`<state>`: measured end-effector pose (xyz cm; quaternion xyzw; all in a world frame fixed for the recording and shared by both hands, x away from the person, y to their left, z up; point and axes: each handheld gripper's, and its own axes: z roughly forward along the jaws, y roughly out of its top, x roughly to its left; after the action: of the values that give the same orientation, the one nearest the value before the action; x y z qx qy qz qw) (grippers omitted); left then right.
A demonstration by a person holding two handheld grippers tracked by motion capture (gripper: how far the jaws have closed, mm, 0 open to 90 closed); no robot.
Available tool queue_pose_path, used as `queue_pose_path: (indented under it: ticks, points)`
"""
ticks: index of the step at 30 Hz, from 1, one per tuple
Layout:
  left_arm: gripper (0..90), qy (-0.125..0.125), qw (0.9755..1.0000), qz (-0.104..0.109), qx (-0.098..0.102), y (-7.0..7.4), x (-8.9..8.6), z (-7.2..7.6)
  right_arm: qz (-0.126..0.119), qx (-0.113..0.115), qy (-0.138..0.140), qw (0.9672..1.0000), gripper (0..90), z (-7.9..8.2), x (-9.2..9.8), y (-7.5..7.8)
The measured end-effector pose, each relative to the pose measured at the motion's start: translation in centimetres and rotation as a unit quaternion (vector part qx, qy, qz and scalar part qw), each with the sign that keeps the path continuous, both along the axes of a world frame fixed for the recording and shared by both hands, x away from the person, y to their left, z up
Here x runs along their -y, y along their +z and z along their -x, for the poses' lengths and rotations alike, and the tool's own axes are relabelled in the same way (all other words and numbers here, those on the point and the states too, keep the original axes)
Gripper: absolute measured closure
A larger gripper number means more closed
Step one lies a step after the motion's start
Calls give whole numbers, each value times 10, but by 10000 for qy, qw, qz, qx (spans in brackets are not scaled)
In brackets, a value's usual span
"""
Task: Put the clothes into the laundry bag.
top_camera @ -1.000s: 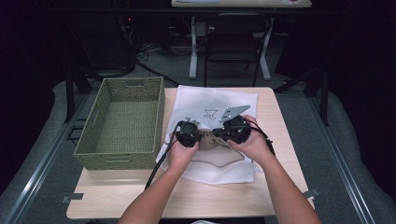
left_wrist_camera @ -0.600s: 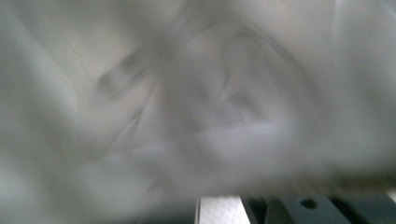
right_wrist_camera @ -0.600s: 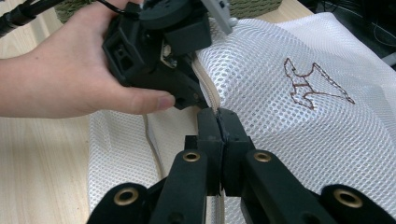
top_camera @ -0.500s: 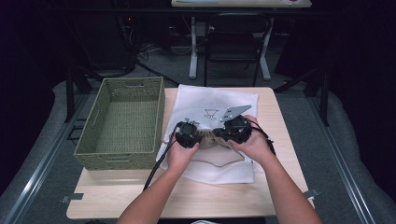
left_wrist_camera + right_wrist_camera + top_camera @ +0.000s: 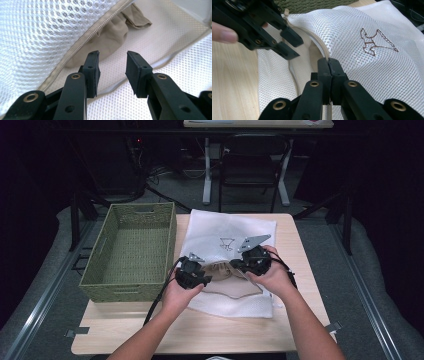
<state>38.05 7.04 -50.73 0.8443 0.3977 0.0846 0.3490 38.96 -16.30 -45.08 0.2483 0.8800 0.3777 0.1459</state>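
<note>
A white mesh laundry bag (image 5: 230, 232) lies on the table, its zipper open, with a beige cloth (image 5: 225, 272) inside. In the left gripper view, the beige cloth (image 5: 110, 37) sits under the lifted mesh bag (image 5: 37, 30). My right gripper (image 5: 236, 265) is shut on the bag's zipper edge and holds it up; the right gripper view shows the right gripper (image 5: 329, 62) pinching the mesh bag (image 5: 362, 27). My left gripper (image 5: 206, 276) is at the bag's mouth. The left gripper (image 5: 112, 65) has just been opening, with nothing between its jaws. It is also seen from the right, the left gripper (image 5: 294, 48).
A green woven basket (image 5: 142, 207) stands empty on the table's left side, close to my left hand. Bare wooden table (image 5: 225, 330) lies in front of the bag. A chair (image 5: 255, 160) and desk legs stand beyond the far edge.
My left gripper has drawn back to the left, away from the right gripper, and its jaws have opened. The right gripper has kept still on the zipper edge.
</note>
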Motion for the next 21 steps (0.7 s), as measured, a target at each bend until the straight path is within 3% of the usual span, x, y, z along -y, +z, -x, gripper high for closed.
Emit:
queue_pose_path:
  ticks: [6,12,18,19,21]
  points:
    - [611,-115,9998,-12,151,5,-6,11,-7,-36,-10,10000,891,1,3,-2]
    - [606,-203,9994,-155,213,-5,-22,22,22,-71,-19,10000,891,1,2,-4]
    - [612,-253,9994,-64,207,-11,-45,35,95,-67,-38,9999,891,4,4,-6]
    - [611,-337,9991,39,239,-12,-50,41,84,-87,-46,9999,891,3,4,-6]
    - [603,-347,9990,-39,296,-13,-53,46,92,-121,-65,9999,891,3,4,-7]
